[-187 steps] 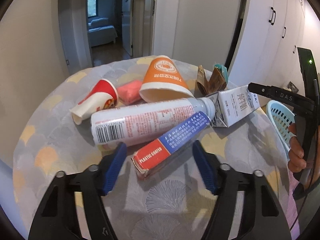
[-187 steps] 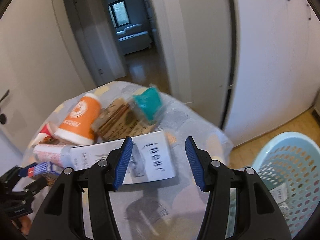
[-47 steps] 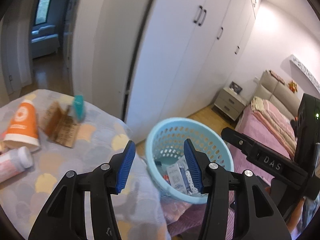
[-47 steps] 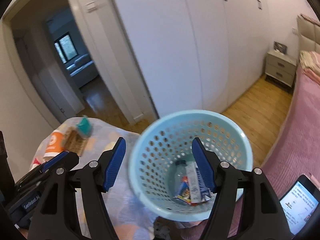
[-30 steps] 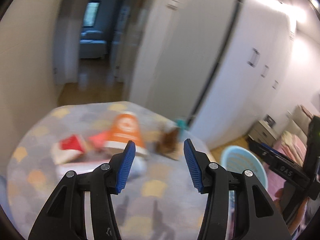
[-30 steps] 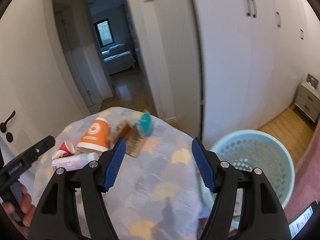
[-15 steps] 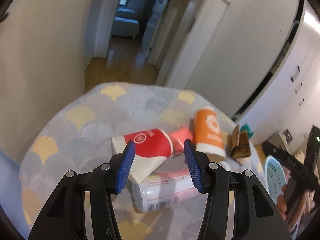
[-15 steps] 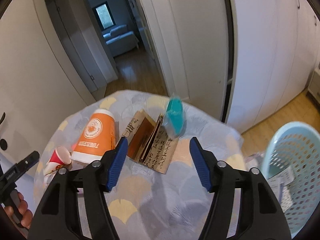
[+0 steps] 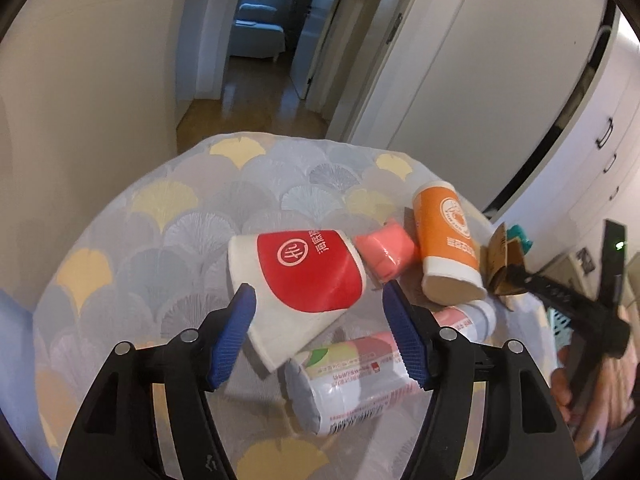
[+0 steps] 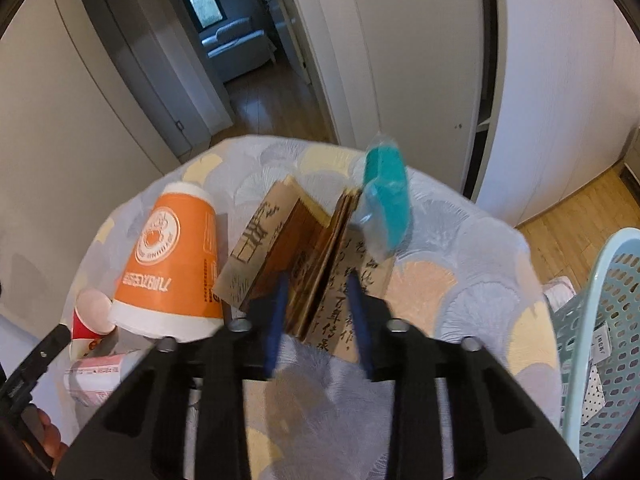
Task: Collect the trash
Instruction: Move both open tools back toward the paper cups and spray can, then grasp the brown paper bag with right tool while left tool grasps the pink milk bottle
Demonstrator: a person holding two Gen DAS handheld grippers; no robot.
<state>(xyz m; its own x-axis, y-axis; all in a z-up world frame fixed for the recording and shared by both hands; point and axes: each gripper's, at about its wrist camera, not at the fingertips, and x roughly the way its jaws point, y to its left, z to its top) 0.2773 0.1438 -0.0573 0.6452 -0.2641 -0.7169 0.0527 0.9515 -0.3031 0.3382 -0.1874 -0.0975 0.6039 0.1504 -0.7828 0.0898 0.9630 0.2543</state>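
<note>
Fingers of both grippers [image 9: 320, 328] [image 10: 316, 312] gape over a patterned round table [image 9: 160, 216] near a doorway [image 10: 236, 52].

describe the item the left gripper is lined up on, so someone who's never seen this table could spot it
On the round table with the fan-patterned cloth, look at the litter cluster. The red-and-white paper cup lies on its side between the open fingers of the left gripper, beside a pink lump. It alone has a red panel with a white circular logo; the orange paper cup is taller.
</note>
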